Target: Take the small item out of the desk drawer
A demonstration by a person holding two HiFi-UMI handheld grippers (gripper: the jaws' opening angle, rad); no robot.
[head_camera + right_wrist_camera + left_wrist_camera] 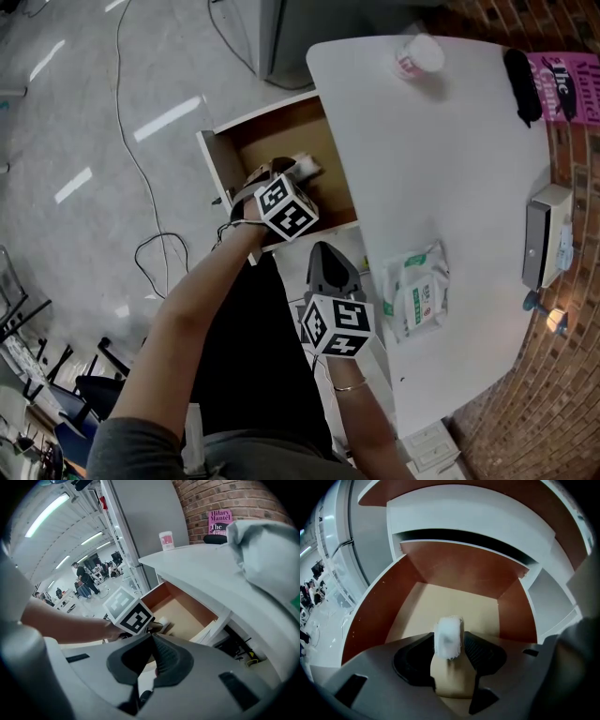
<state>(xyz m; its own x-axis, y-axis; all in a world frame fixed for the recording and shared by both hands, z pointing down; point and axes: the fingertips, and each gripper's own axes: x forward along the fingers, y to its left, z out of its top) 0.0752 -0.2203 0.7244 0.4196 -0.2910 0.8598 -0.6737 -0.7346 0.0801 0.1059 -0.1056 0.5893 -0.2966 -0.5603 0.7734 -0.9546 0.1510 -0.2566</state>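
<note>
The desk drawer (246, 133) stands pulled open, brown inside with a pale floor (440, 606). My left gripper (298, 172) reaches down into it, its marker cube (286, 208) just above the drawer's near side. Its jaws (450, 645) are shut on a small white item (449, 637), which shows as a pale lump (307, 167) at the jaw tips. Whether the item rests on the drawer floor I cannot tell. My right gripper (324, 251) hovers outside the drawer by the desk's front edge, shut and empty (153, 638); past its jaws I see the left cube (128, 611) and the item (164, 622).
On the white desk (450, 169) stand a paper cup (418, 54), a black object (521, 84), a pink book (568, 86), a grey box (547, 234) and a pack of wipes (418, 292). A brick wall runs along the right. Cables (150, 246) lie on the floor left of the drawer.
</note>
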